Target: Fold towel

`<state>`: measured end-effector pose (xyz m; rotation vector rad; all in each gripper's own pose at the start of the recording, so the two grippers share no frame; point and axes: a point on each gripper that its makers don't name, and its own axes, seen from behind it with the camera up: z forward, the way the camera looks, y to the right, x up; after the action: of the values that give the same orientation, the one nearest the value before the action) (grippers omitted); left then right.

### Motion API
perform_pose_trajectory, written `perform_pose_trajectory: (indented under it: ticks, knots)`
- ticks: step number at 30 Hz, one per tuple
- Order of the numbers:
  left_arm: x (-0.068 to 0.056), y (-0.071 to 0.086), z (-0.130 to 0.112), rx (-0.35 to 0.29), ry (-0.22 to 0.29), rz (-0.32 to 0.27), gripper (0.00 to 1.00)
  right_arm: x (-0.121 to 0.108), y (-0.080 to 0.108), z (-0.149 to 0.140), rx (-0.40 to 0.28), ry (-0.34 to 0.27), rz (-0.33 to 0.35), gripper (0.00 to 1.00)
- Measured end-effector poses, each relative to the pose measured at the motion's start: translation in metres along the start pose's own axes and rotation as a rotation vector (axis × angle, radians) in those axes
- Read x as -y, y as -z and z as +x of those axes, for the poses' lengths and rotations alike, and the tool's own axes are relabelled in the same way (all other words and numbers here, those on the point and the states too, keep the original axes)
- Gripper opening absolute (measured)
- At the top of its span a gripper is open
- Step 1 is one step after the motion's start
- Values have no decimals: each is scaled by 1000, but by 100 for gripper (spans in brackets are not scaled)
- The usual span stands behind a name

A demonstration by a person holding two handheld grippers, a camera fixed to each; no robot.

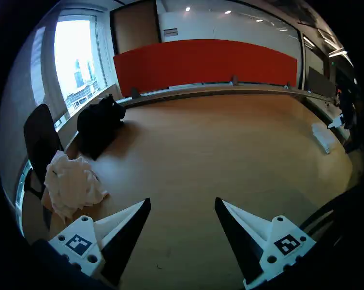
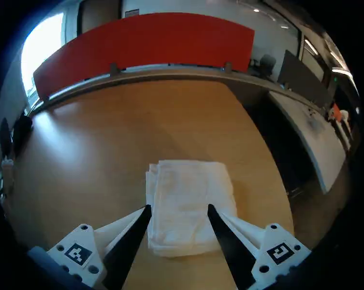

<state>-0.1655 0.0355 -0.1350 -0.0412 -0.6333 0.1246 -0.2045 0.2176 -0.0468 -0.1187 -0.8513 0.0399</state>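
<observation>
In the right gripper view, the right gripper [image 2: 179, 206] is seen low over the wooden surface [image 2: 99, 140], with its jaws set apart and nothing clamped. A folded towel [image 2: 189, 188] is laid flat on the wood directly between and beneath the two tips. It is a neat white rectangle, and its stacked edges are shown along the side by the left-hand jaw. Its near edge is found behind the tips, toward the camera, and its far edge ahead of them. Whether the tips are touching the cloth cannot be told. Ahead of the towel bare wood is seen, closed off at the back by a red partition [image 2: 143, 38]. Off to the right of the jaws, past the surface's edge, a pale desk [image 2: 312, 130] is placed. In the left gripper view, the left gripper [image 1: 182, 200] is shown with its jaws wide apart above bare wood, with nothing between them. Near the left-hand jaw, on its outer side, a crumpled towel [image 1: 70, 183] is heaped at the surface's edge. Beyond it a dark chair [image 1: 39, 135] and a black bag [image 1: 99, 123] are seen, well ahead and left of the jaws. Far to the right of the jaws a folded white cloth [image 1: 324, 135] is laid near the surface's edge. At the back a window [image 1: 75, 63] is set left of the red partition.
</observation>
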Motion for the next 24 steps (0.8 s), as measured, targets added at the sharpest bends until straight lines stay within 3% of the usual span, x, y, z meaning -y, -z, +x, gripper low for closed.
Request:
perform_pose_trajectory:
  ticks: [24]
  knots:
    - [3, 3, 4, -7, 16, 5, 98, 14, 35, 73, -357, -67, -23, 89]
